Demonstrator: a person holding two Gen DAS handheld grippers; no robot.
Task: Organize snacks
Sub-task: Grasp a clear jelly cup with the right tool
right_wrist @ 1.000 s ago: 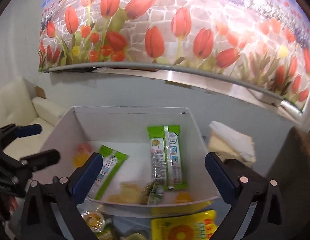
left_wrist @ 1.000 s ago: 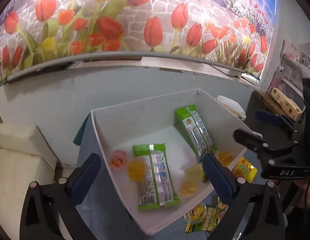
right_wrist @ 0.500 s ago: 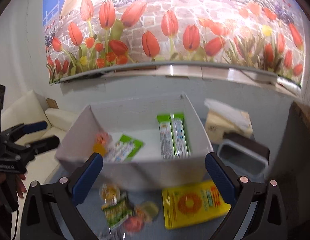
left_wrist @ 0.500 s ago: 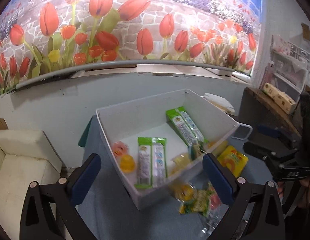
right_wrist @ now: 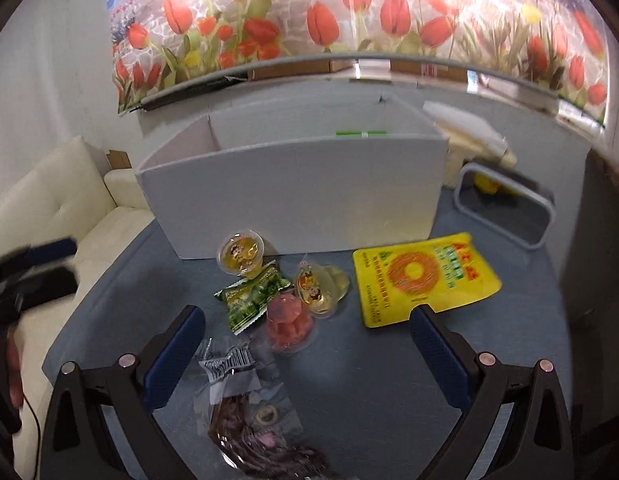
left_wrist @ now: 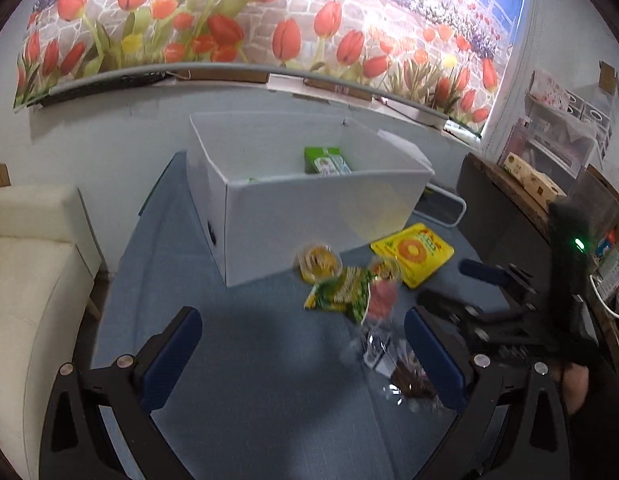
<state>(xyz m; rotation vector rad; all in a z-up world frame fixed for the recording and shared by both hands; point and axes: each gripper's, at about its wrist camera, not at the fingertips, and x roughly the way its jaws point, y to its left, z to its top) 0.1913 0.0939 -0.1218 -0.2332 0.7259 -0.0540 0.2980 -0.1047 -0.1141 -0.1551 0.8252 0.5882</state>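
Note:
A white box point(right_wrist: 301, 196) stands at the back of the blue table point(right_wrist: 369, 380), with green snack packs point(left_wrist: 325, 162) inside. In front of it lie two yellow jelly cups point(right_wrist: 240, 253), a pink jelly cup point(right_wrist: 288, 326), a small green packet point(right_wrist: 251, 294), a yellow pouch point(right_wrist: 423, 276) and a clear bag of dark snacks point(right_wrist: 249, 420). My right gripper point(right_wrist: 307, 354) is open and empty, above the pink cup and clear bag. My left gripper point(left_wrist: 301, 364) is open and empty, left of the same pile point(left_wrist: 341, 288). The right gripper also shows in the left wrist view point(left_wrist: 469, 292).
A cream sofa point(left_wrist: 25, 280) stands left of the table. A grey tray point(right_wrist: 505, 208) and a tissue pack point(right_wrist: 469, 132) sit right of the box. A dark shelf with goods point(left_wrist: 541, 184) is at the far right. A tulip mural covers the wall.
Both grippers have pulled back and away from the box. The views now look at the box from the front, with the loose snacks on the table in sight. Both stay open.

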